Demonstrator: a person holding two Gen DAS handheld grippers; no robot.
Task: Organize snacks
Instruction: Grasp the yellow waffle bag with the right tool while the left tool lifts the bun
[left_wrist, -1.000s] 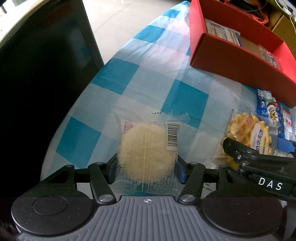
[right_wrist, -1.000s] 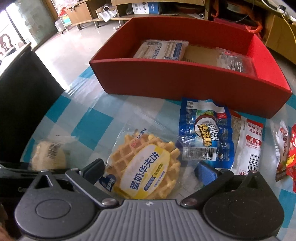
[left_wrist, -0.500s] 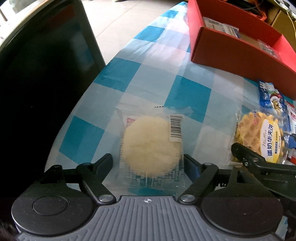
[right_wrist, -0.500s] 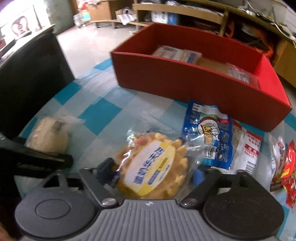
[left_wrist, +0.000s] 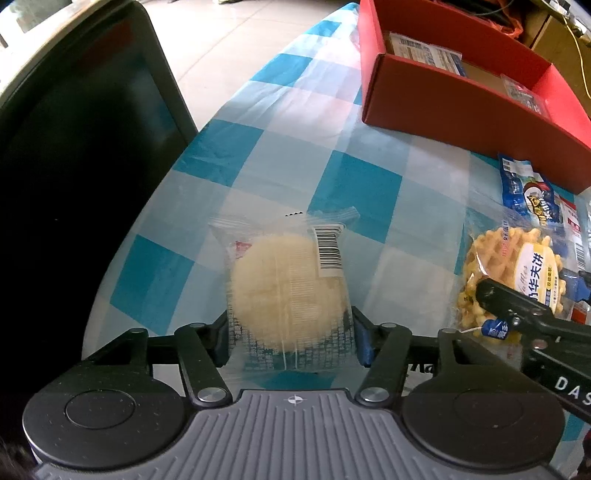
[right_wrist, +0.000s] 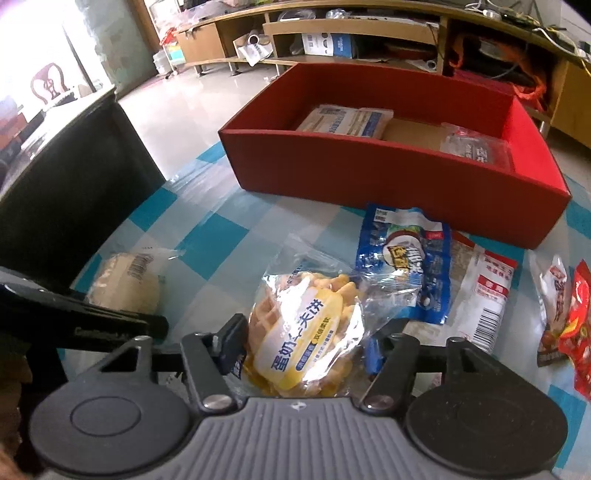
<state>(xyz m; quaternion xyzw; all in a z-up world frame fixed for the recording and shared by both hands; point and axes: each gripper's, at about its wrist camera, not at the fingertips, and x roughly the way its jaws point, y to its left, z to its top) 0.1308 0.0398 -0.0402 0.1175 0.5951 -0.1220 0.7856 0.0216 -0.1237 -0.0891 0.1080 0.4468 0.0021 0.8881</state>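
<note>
A round pale pastry in a clear wrapper (left_wrist: 284, 291) lies on the blue-checked tablecloth (left_wrist: 354, 184). My left gripper (left_wrist: 291, 339) has its jaws closing on it, the pads pressing both sides of the wrapper. A waffle packet with a yellow label (right_wrist: 299, 332) sits tilted up between the jaws of my right gripper (right_wrist: 303, 347); those jaws are closing too and squeeze the packet. The left wrist view shows the waffle packet (left_wrist: 517, 273) at the right. An open red box (right_wrist: 388, 177) with a few flat packets inside stands behind.
A blue snack packet (right_wrist: 406, 258), a white one (right_wrist: 487, 291) and red ones (right_wrist: 576, 325) lie in front of the box. A dark chair back (left_wrist: 74, 166) stands close beyond the table's left edge. Low shelves line the far wall.
The left jaws opened off the pastry and have closed on it again. The right jaws went from wide open to closed on the waffle packet, which now stands tilted up.
</note>
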